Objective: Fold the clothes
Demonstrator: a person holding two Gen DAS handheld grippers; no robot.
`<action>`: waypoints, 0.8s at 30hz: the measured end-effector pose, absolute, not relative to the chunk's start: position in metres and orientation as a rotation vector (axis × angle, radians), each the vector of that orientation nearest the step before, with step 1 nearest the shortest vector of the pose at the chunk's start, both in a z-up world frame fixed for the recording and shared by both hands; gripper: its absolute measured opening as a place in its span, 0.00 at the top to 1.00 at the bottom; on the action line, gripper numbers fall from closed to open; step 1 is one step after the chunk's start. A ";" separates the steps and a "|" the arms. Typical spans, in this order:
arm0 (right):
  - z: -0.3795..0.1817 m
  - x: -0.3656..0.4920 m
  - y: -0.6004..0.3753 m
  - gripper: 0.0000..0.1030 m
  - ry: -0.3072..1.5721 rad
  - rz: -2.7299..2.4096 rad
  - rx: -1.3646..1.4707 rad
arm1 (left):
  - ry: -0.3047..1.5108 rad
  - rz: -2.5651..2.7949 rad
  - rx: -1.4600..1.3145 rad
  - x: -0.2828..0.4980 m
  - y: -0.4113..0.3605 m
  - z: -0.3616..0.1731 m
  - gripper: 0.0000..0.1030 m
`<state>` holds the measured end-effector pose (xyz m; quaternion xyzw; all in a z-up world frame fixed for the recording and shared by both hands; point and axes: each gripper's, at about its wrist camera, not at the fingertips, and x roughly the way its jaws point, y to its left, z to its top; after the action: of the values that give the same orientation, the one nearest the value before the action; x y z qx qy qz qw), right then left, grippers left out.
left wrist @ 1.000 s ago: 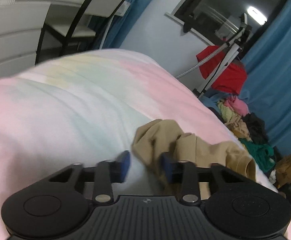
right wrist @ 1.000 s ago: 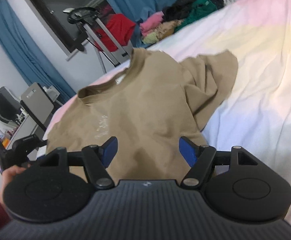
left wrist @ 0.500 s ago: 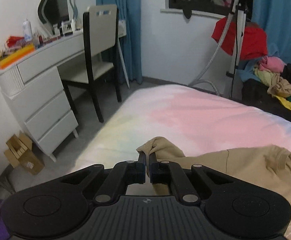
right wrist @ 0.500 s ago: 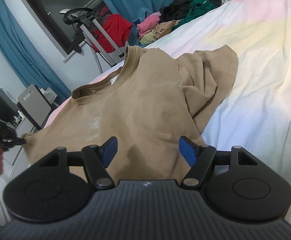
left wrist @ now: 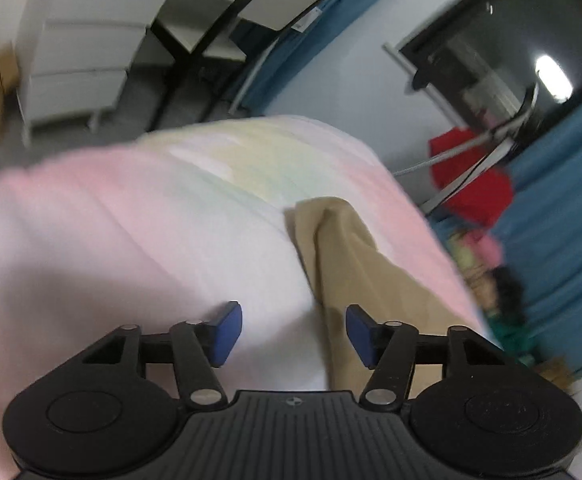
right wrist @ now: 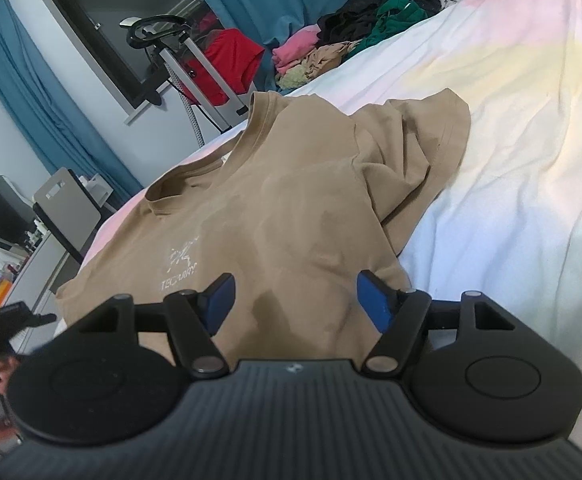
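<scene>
The left tongs [left wrist: 291,334] are held low over the bed [left wrist: 139,240], tilted to one side, with the blue pads spread apart and nothing between them; one pad hangs above bare sheet, the other above the tan T-shirt [left wrist: 355,264]. The right tongs [right wrist: 295,300] are likewise released, poised just above the chest of the T-shirt [right wrist: 275,216], which is spread face up on the bed [right wrist: 531,160] with its white logo showing and one sleeve bunched toward the open sheet.

In the left view, the shirt's sleeve edge is seen ending near the far corner of the mattress, beyond which a drawer unit [left wrist: 87,60] and chair [left wrist: 227,28] stand on the floor. A wide stretch of uncovered sheet lies on either side of the garment. A clothes pile [right wrist: 343,52] is heaped past the bed's far edge.

Half a second earlier the left tongs were clenched on the sleeve; that grip has been let go, and the sleeve now lies flat.
</scene>
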<state>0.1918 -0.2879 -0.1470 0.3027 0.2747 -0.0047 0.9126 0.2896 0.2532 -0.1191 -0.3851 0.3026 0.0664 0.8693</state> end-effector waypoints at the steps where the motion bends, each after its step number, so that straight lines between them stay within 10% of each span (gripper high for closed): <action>1: -0.147 0.191 -0.288 0.32 0.566 -0.009 0.625 | 0.613 0.129 -0.815 0.289 0.254 -0.120 0.39; 6: -0.148 0.194 -0.287 0.32 0.566 -0.015 0.622 | 0.607 0.125 -0.736 0.317 0.230 -0.115 0.45; 11: -0.150 0.197 -0.287 0.32 0.560 -0.020 0.617 | 0.639 0.160 -0.406 0.358 0.176 -0.095 0.94; 18: -0.151 0.197 -0.288 0.32 0.554 -0.024 0.628 | 0.436 -0.072 0.414 0.331 0.022 -0.066 0.94; 24: -0.150 0.196 -0.288 0.33 0.554 -0.024 0.629 | 0.443 -0.415 0.623 0.278 -0.052 -0.088 0.58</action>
<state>0.1956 -0.2878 -0.1501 0.3054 0.2687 -0.0119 0.9134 0.2782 -0.0517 -0.0878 0.3018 0.2145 -0.2009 0.9069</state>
